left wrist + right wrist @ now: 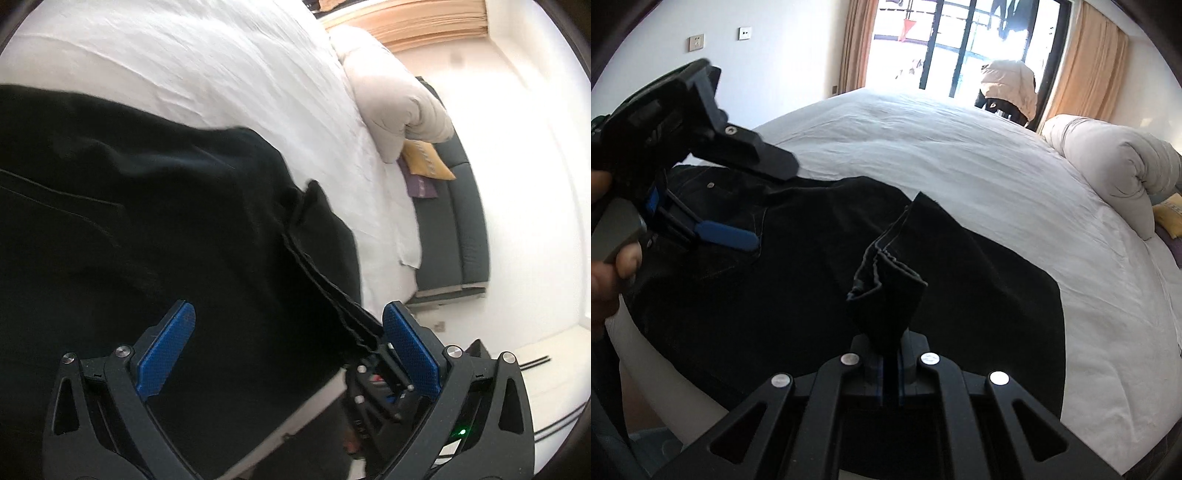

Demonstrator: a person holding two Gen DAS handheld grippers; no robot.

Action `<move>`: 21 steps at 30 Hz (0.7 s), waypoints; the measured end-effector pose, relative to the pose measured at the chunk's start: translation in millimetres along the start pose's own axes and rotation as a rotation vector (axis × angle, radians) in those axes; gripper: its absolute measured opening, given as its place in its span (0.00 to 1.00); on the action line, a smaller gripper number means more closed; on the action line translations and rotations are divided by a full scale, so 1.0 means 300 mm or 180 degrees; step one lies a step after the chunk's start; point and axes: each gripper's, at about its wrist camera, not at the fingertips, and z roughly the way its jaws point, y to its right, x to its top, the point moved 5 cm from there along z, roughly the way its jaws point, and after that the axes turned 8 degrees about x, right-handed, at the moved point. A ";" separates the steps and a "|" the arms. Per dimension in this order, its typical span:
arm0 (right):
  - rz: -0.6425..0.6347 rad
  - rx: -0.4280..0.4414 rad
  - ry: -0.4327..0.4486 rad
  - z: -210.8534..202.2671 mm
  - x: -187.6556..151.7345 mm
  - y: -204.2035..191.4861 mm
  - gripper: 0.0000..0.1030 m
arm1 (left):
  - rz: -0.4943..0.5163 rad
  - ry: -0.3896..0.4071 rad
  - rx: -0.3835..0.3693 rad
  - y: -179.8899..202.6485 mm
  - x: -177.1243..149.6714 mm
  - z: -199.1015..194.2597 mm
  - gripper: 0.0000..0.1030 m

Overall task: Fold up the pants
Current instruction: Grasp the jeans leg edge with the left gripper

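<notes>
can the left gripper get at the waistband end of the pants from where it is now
Probably yes. The left gripper is open and hovers right over the waistband end of the black pants, nothing between them. The right gripper is shut on a bunched fold nearer the middle, clear of that path.

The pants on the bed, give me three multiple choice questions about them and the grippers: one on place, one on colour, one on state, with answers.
1. Where do the pants lie?
A. on the white bed
B. on the sofa
C. on the floor

2. What colour are the left gripper pads?
A. red
B. blue
C. yellow

3. How do the right gripper jaws stand?
A. wide open, holding nothing
B. open around a pillow
C. shut on a pants hem

Answers: 1 A, the dark cloth spreads over the white sheet. 2 B, both pads show blue in the left wrist view. 3 C, the bunched hem stands up out of the closed jaws.
</notes>
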 end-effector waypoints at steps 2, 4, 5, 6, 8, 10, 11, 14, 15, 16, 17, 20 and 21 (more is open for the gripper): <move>-0.0029 -0.0024 0.0033 -0.006 0.005 -0.020 0.06 | -0.0036 -0.0106 -0.0059 0.025 -0.007 0.063 1.00; -0.0075 -0.0020 0.0082 -0.017 0.009 -0.038 0.06 | -0.0054 -0.0195 -0.0071 0.031 -0.005 0.111 1.00; -0.0091 -0.0020 0.0089 -0.013 0.016 -0.050 0.06 | -0.0060 -0.0208 -0.0066 0.033 -0.001 0.144 1.00; -0.0114 -0.0024 0.0092 -0.014 0.014 -0.058 0.06 | -0.0079 -0.0222 -0.0049 0.034 0.003 0.159 1.00; -0.0171 -0.0030 0.0087 -0.017 0.002 -0.073 0.06 | -0.0147 -0.0258 -0.0048 0.023 0.006 0.198 1.00; -0.0205 -0.0041 0.0080 -0.016 0.005 -0.083 0.06 | -0.0177 -0.0293 -0.0069 0.022 0.012 0.226 1.00; -0.0225 -0.0045 0.0085 -0.019 0.005 -0.089 0.06 | -0.0185 -0.0310 -0.0071 0.021 0.017 0.210 1.00; -0.0302 -0.0066 0.0095 -0.025 0.008 -0.082 0.06 | -0.0216 -0.0316 -0.0017 0.026 0.024 0.241 0.99; -0.0323 -0.0069 0.0100 -0.028 0.016 -0.082 0.06 | -0.0218 -0.0307 -0.0010 0.032 0.028 0.248 0.96; -0.0346 -0.0065 0.0110 -0.031 0.021 -0.089 0.06 | -0.0211 -0.0308 -0.0009 0.043 0.031 0.263 0.81; -0.0367 -0.0065 0.0117 -0.032 0.030 -0.089 0.06 | -0.0208 -0.0339 0.0004 0.047 0.030 0.268 0.55; -0.0433 -0.0048 0.0125 -0.031 0.035 -0.113 0.06 | -0.0229 -0.0372 0.0112 0.033 0.026 0.283 0.19; -0.0449 -0.0038 0.0116 -0.029 0.037 -0.120 0.06 | -0.0228 -0.0343 0.0112 0.029 0.027 0.279 0.15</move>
